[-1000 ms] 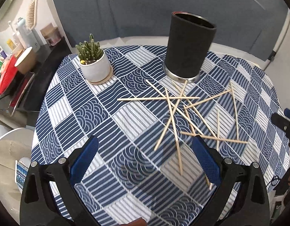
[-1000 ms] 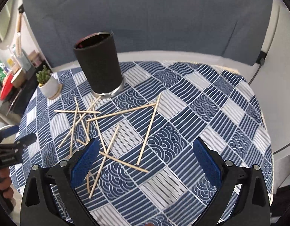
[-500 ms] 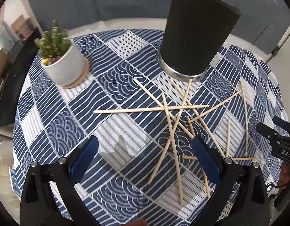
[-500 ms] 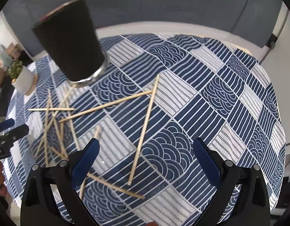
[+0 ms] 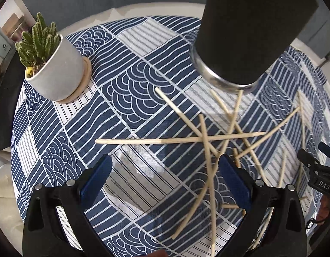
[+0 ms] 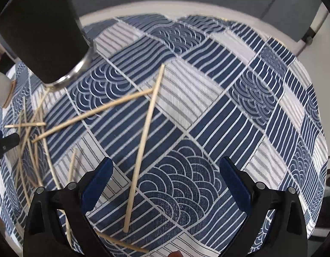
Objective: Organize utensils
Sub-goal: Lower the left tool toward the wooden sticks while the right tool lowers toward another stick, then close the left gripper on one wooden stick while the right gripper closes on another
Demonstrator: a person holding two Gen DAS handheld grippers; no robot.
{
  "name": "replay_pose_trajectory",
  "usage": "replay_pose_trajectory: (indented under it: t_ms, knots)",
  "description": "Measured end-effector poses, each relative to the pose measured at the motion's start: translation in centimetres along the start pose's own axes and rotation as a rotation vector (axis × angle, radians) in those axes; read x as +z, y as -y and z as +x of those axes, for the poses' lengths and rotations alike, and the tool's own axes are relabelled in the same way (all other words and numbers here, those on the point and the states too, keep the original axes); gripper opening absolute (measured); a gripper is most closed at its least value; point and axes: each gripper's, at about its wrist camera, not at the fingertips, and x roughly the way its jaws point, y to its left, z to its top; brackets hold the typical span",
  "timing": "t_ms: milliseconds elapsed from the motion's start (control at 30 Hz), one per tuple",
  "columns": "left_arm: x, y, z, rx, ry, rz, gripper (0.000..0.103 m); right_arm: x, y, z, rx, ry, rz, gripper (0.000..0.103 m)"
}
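Cactus: your left wrist view has a small potted cactus (image 5: 42,39) in a pale grey pot on a round coaster, far left on the surface (image 5: 130,68), which is covered by a blue and white patterned cloth
Left gripper (image 5: 165,171): your fingers are spread wide with nothing between them, low over the cloth, their shadow falling just beneath
Long stick: one stick (image 5: 177,141) lies crosswise just ahead of your left fingers, its right part running into the pile
Pile: the wooden sticks (image 5: 229,132) lie scattered and crossed over each other, just in front of the cup and partly under your left gripper's right finger
Cup: the tall black cup (image 5: 252,32) with a metal base ring stands upright behind the pile, with no stick seen in it
Right gripper (image 6: 166,171): your fingers are also wide apart and empty; one stick (image 6: 143,145) runs lengthwise between them on the cloth, untouched
Other tool: each view catches the other gripper at its edge
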Motion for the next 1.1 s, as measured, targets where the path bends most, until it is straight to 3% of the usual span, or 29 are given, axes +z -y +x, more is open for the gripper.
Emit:
replay_pose_trajectory:
  t_ms: [133,300,467,567,700,733,800,867,933,1000,1067,1100]
  knots:
    - [0.4,-0.5,2.0,0.02,-0.058,-0.034,0.099,-0.2,0.8,0.5,0.04,-0.004,0.039,0.097]
    - [0.6,-0.9,2.2,0.008,-0.04,-0.047,0.099,0.0,0.8,0.5,0.045,-0.012,0.012,0.097]
    - [-0.6,-1.0,1.7,0.009,0.036,-0.046,0.099,0.9,1.3,1.1,0.047,-0.034,0.01,0.097]
    - [-0.5,-1.0,1.7,0.006,0.026,-0.04,0.099,1.5,1.1,1.2,0.047,-0.059,0.016,0.096]
    - [-1.4,-1.0,1.6,0.005,0.041,-0.033,0.099,1.9,0.7,1.2,0.039,-0.055,0.032,0.089]
    - [-1.2,-0.8,1.9,0.004,0.044,-0.028,0.098,1.9,0.6,1.0,0.043,-0.044,0.02,0.08]
    - [-1.4,-0.6,1.6,-0.002,0.055,-0.015,0.091,1.8,0.1,0.4,0.05,-0.026,-0.007,0.05]
    - [-1.2,0.0,1.0,-0.013,0.074,0.017,0.072,2.0,-0.3,0.1,0.06,-0.024,-0.035,0.036]
    - [-1.3,0.8,0.0,-0.022,0.083,0.053,0.055,2.2,-0.2,0.0,0.062,-0.022,-0.035,0.027]
    - [-1.5,1.4,-0.4,-0.033,0.089,0.079,0.044,2.5,0.2,0.0,0.055,-0.023,-0.028,0.007]
    - [-1.5,1.5,-0.7,-0.043,0.087,0.071,0.023,2.9,1.0,0.2,0.071,-0.032,-0.007,0.007]
    - [-1.5,1.4,-0.7,-0.051,0.085,0.065,0.017,3.0,1.2,0.2,0.083,-0.034,-0.002,0.006]
